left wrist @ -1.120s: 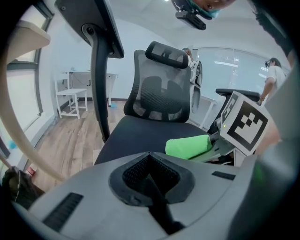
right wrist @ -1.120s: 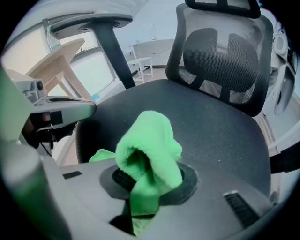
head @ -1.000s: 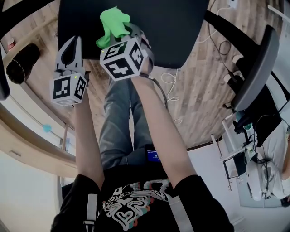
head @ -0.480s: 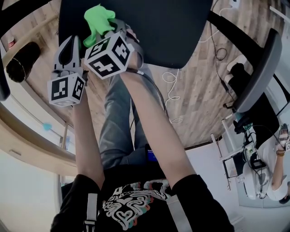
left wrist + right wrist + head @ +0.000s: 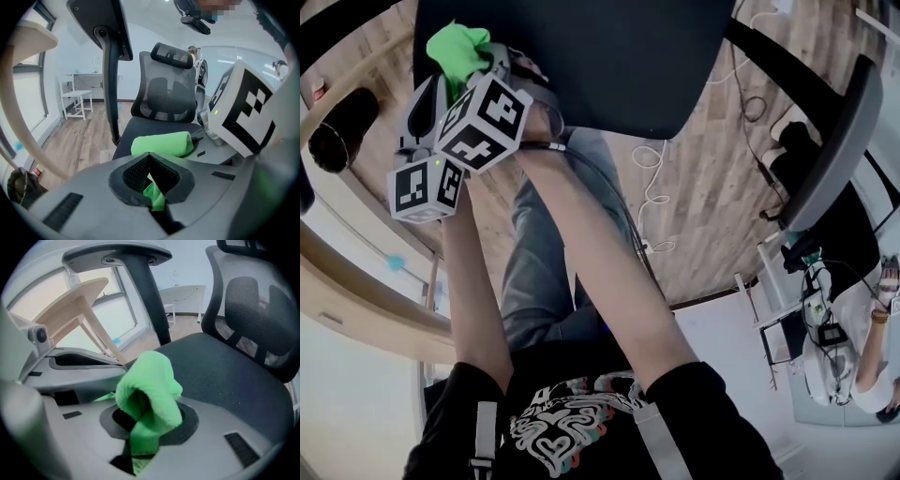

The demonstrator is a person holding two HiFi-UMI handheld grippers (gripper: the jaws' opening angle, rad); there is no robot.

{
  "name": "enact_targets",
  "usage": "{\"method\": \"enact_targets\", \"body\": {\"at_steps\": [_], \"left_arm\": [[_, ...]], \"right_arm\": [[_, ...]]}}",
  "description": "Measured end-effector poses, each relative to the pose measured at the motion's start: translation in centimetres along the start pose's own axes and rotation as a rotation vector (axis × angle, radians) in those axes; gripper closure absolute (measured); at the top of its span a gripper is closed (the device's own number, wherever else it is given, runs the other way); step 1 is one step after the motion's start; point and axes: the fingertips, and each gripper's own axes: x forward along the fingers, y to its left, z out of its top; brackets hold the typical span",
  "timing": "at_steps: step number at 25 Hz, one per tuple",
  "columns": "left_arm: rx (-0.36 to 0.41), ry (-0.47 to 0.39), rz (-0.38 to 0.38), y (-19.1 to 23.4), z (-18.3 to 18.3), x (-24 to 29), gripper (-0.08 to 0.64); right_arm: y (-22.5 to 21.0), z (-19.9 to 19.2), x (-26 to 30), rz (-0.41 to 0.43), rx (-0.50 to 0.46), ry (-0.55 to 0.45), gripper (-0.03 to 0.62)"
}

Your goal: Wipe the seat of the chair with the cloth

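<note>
Green cloth (image 5: 149, 399), bunched, folded over

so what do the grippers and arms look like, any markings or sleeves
The left gripper and right gripper are grey plastic with black ribbed pads, and each carries a white cube with black square markers. A dark cable runs from the right one. The person wears a black short-sleeved T-shirt with a pale print.

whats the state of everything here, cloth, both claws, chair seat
green cloth: bunched up, held at the seat's corner.
right claw: shut on the green cloth.
left claw: shut, a strip of the green cloth between its jaws.
chair seat: dark fabric; can't tell whether the cloth touches it.
</note>
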Motion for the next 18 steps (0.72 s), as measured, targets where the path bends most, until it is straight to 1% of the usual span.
{"method": "enact_targets", "body": {"at_steps": [4,9,13,18], "left_arm": [[0.009,-0.015,-0.015,0.2,-0.1,0.2,0.558],[0.004,0.027,0.002,-0.3,0.1,0.3,0.56],[0.009,0.037,0.005,-0.4,0.4,0.4,0.56],[0.025,0.0,-0.016,-0.1,0.0,0.4,0.559]], "right_arm": [[0.3,0.3,0.3,-0.007,-0.043,0.003,0.492],[0.4,0.1,0.3,-0.023,-0.052,0.002,0.492],[0.2,0.1,0.2,-0.022,-0.049,0.001,0.492],[-0.4,-1.1,-0.4,-0.044,-0.056,0.007,0.492]]}}
